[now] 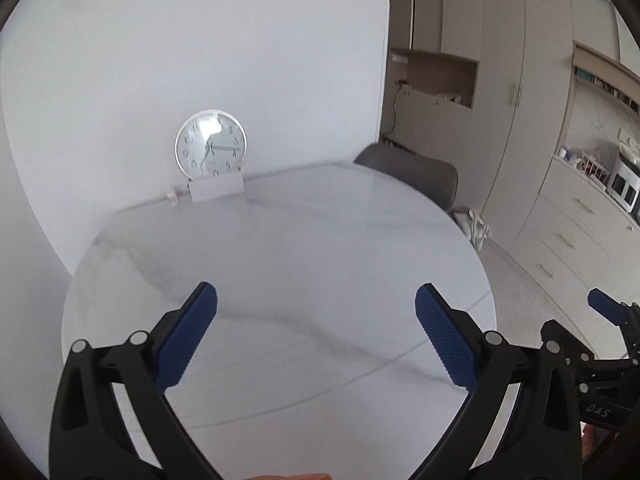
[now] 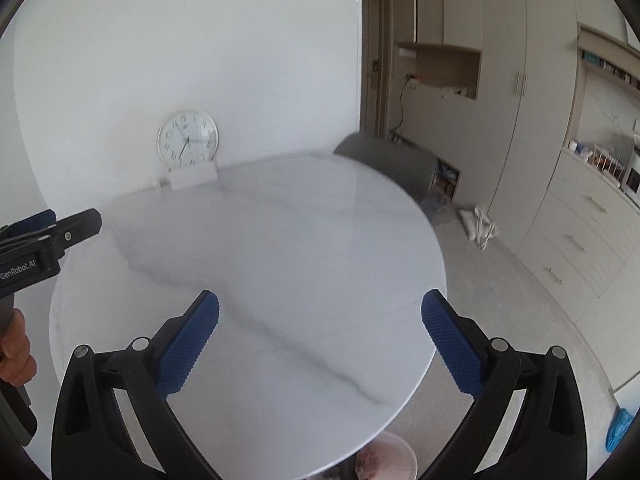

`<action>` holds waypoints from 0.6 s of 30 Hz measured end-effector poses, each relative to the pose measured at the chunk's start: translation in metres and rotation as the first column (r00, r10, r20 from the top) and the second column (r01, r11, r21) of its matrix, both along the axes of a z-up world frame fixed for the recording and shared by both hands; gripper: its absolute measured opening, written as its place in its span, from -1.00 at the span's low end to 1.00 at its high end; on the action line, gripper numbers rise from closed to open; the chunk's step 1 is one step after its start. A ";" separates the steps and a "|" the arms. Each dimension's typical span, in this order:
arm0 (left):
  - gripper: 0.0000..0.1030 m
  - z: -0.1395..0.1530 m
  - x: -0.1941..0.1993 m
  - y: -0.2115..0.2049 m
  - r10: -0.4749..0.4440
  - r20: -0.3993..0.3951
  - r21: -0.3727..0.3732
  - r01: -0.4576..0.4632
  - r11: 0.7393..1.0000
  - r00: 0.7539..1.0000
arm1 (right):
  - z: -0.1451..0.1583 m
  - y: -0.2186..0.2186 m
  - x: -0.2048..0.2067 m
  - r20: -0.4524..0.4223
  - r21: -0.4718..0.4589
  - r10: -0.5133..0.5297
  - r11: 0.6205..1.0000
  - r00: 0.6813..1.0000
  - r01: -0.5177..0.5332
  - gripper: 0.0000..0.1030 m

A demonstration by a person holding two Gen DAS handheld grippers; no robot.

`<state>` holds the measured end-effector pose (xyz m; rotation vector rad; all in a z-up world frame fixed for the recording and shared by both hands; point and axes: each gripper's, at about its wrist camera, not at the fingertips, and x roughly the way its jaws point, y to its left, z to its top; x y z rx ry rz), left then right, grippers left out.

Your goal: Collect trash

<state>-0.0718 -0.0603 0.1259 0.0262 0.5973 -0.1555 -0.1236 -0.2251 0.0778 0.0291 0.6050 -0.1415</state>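
In the left wrist view my left gripper (image 1: 316,288) stands open above the round white marble table (image 1: 280,248), with nothing between its blue pads (image 1: 192,336). My right gripper (image 2: 321,294) is open too and holds nothing; it hangs over the table's (image 2: 260,240) near right part. Each gripper shows at the edge of the other's view: the right one (image 1: 616,308) at the far right, the left one (image 2: 74,218) at the far left with a hand (image 2: 16,356) on its grip. A round pinkish container (image 2: 386,460), blurred, sits below the table's near edge. I see no loose trash on the tabletop.
A white clock (image 1: 211,145) on a stand leans against the wall at the table's back. A grey chair (image 1: 416,172) stands behind the table. On the floor lie a white bag (image 2: 480,224) and something blue (image 2: 620,428). Cabinets (image 1: 520,120) and a kitchen counter line the right.
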 end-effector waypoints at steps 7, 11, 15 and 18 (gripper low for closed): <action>0.85 0.078 0.027 -0.005 0.062 0.103 -0.002 -0.062 0.998 0.993 | 0.098 -0.004 0.015 0.187 -0.038 -0.059 0.997 0.981 0.067 0.95; 0.85 0.086 0.031 -0.006 0.067 0.093 -0.027 -0.065 0.998 0.993 | 0.106 -0.006 0.009 0.216 -0.047 -0.106 0.992 0.971 0.119 0.95; 0.85 0.083 0.031 -0.012 0.035 0.077 -0.033 -0.033 0.999 0.996 | 0.098 -0.004 0.010 0.199 -0.019 -0.095 0.995 0.975 0.101 0.95; 0.85 0.080 0.029 -0.016 0.028 0.080 -0.021 -0.027 0.999 0.996 | 0.092 -0.004 0.010 0.190 -0.020 -0.104 0.994 0.976 0.110 0.95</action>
